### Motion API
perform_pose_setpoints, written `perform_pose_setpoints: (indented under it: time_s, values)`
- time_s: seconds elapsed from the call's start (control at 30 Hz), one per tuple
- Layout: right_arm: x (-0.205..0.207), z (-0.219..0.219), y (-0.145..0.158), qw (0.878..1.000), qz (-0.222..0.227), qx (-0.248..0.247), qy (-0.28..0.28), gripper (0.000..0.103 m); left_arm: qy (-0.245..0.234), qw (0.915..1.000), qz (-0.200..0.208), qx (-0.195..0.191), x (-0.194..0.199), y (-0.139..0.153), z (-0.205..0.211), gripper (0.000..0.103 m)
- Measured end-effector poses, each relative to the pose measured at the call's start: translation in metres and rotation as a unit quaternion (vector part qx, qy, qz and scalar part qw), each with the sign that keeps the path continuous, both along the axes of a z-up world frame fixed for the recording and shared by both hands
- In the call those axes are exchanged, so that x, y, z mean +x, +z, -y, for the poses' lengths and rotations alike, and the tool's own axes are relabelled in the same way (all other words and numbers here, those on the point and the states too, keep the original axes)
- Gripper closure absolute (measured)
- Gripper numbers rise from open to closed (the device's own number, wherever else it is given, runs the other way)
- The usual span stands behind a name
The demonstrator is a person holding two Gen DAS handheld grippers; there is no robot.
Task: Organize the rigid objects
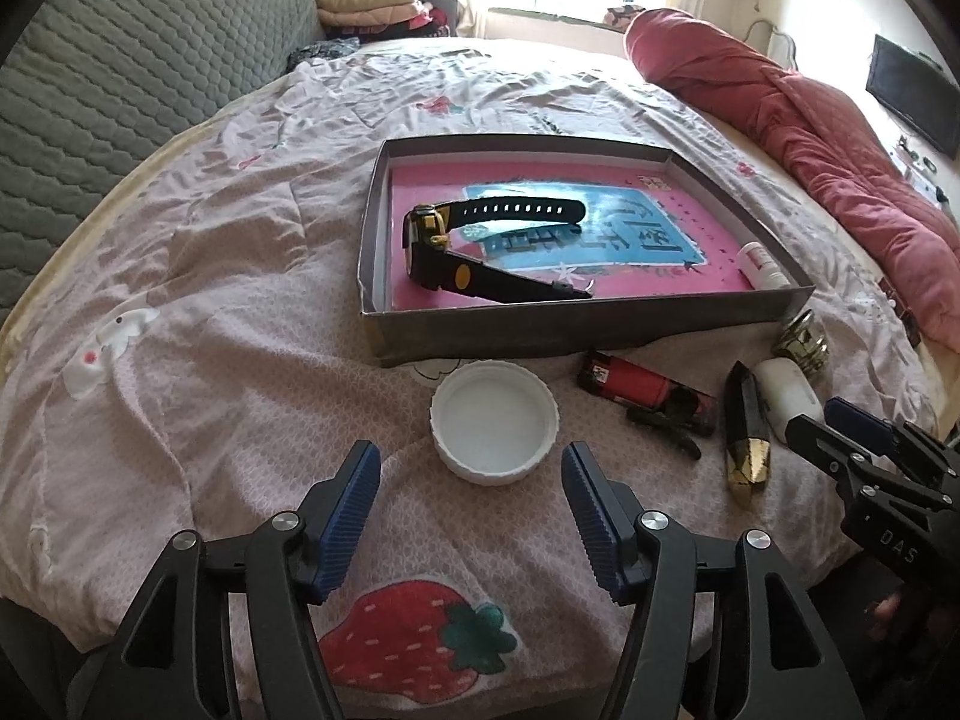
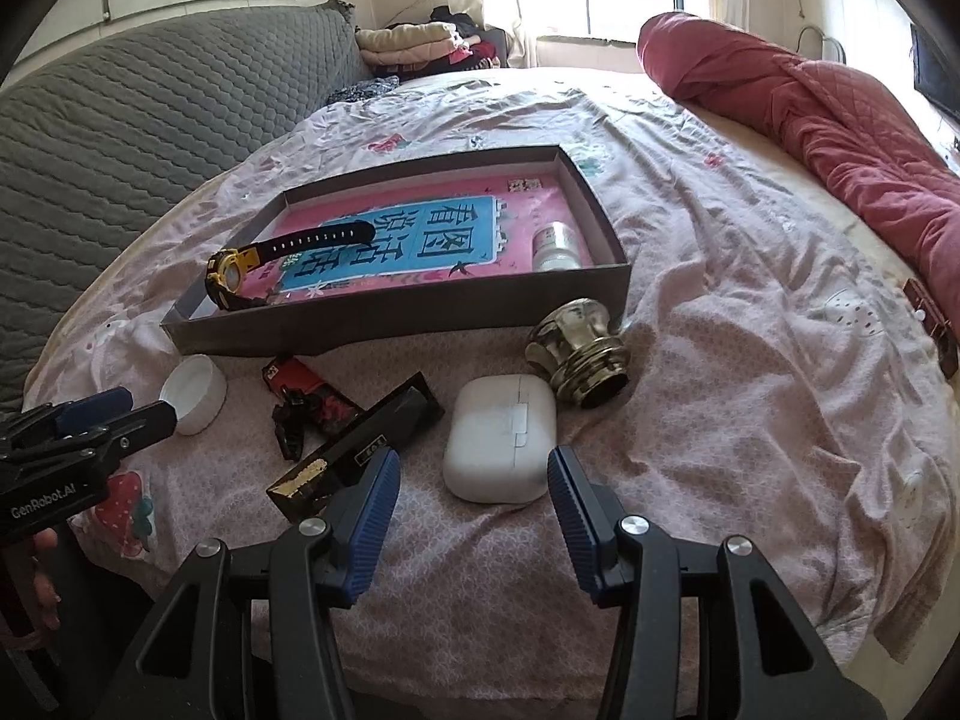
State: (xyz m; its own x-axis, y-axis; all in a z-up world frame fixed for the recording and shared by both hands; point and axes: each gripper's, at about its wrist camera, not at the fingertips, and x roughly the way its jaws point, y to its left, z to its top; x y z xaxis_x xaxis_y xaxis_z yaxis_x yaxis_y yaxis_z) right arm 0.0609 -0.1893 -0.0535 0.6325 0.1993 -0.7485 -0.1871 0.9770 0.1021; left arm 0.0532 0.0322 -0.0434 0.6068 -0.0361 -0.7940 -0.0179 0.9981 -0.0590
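On the bed (image 1: 240,276) a shallow grey box (image 1: 540,333) with a pink printed floor is set, and part of the sorting is judged to be done: a black and yellow watch (image 1: 474,240) and a small white bottle (image 1: 762,267) are already lying inside it, the watch at the near left, the bottle against the right wall.

Five things are left outside, in a row in front of the box's near wall: a white lid (image 1: 495,420), a red lighter (image 1: 636,387) with a small black clip (image 2: 291,423) touching it, a black and gold case (image 1: 747,438), a white earbud case (image 2: 501,444) and a gold cap (image 2: 579,354) near the box's right corner.

The left gripper (image 1: 471,516) is held above the bed with its fingers wide apart and nothing between them; the white lid is just ahead of them. The right gripper (image 2: 474,498) is likewise spread and empty, with the earbud case lined up just beyond the gap. Neither thing is touched yet. The task is judged to be well under halfway, with the lid and the earbud case as the likely next pickups.
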Motion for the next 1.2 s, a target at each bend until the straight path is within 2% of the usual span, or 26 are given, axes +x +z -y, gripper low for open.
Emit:
perform_pose_setpoints:
  time_s: [0.53, 1.2]
  values:
    - [0.012, -0.005, -0.012, 1.0, -0.014, -0.019, -0.013, 0.049, 0.004, 1.0, 0.0, -0.002, 0.016, -0.006, 0.0, 0.038]
    - [0.021, -0.007, -0.019, 1.0, -0.019, -0.015, -0.016, 0.047, 0.005, 0.9999, -0.01, -0.005, 0.024, -0.015, 0.002, 0.038]
